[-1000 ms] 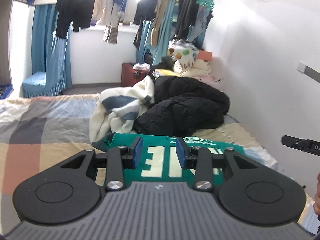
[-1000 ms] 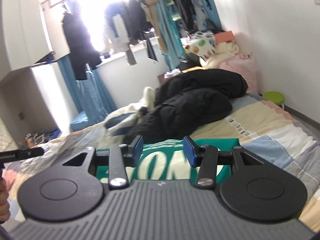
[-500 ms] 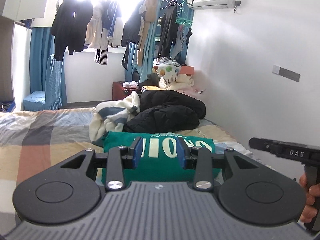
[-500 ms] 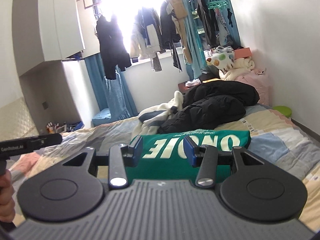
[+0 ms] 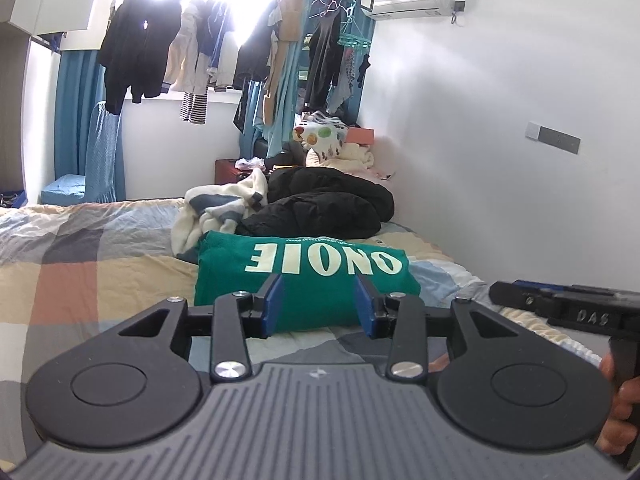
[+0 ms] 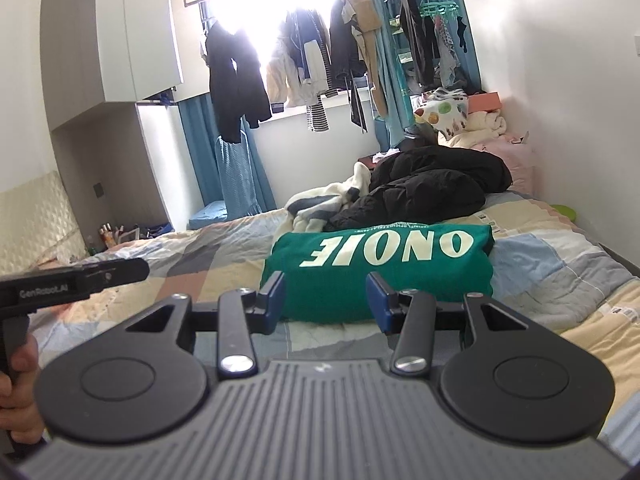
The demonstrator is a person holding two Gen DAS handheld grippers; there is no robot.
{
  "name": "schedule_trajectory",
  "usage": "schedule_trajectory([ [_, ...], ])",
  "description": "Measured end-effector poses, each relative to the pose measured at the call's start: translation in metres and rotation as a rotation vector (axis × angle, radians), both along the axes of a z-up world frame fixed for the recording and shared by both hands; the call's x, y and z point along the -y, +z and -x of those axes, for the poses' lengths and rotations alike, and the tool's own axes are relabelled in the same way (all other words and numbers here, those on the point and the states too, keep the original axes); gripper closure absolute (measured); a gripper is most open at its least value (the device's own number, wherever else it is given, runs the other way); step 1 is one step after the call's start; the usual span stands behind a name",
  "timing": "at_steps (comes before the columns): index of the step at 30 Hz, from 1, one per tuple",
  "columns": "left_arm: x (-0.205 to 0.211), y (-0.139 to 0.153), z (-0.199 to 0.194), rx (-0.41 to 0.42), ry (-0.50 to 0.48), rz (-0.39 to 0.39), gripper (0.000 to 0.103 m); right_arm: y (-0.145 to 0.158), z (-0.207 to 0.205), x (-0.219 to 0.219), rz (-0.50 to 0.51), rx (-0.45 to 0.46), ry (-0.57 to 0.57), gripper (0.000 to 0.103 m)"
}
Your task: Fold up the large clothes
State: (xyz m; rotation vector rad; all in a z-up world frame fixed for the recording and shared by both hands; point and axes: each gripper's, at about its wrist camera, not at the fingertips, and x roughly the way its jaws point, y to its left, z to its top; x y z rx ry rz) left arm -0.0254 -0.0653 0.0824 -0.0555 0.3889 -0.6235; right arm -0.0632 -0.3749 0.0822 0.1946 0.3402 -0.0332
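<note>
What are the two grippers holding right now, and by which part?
Nothing. The left gripper, its jaws opening, and the right gripper are both empty, short of the folded green shirt on the bed.

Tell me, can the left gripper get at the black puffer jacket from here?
Probably not directly: the folded green sweatshirt lies between the empty, opening left gripper and the black puffer jacket, so it must pass over it.

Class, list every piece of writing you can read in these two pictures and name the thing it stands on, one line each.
"ONOIE", large pale letters seen upside down, on the folded green shirt.
"GenRobot.AI" on the black handle of the left gripper.
"DAS" on the black handle of the right gripper.
A thin line of small print on the green shirt by the large letters: too small to read.
White tags on the bedsheet: too small to read.
</note>
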Motion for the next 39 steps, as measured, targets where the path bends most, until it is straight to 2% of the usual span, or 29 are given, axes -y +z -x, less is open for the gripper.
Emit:
schedule_trajectory([
  [4,-0.002,-0.009,0.009,0.041,0.041,-0.028,0.056,-0.01,0.001,-0.012,0.039,-0.002,-0.007,0.055],
  [7,-0.004,-0.015,0.01,0.038,0.038,-0.029,0.056,-0.017,0.001,-0.017,0.038,-0.005,-0.014,0.055],
  [10,-0.004,-0.02,0.013,0.068,0.075,-0.058,0.056,-0.024,0.002,-0.021,0.032,-0.01,-0.027,0.055],
  [17,-0.012,-0.036,0.002,0.052,0.106,-0.064,0.053,-0.045,0.001,-0.022,-0.008,-0.033,-0.075,0.055],
  [21,-0.017,-0.044,-0.008,0.022,0.112,-0.055,0.053,-0.051,-0.001,-0.026,0.009,-0.048,-0.079,0.055],
  [39,-0.015,-0.057,-0.019,-0.004,0.109,-0.064,0.047,-0.052,-0.003,-0.029,0.037,-0.063,-0.072,0.054],
])
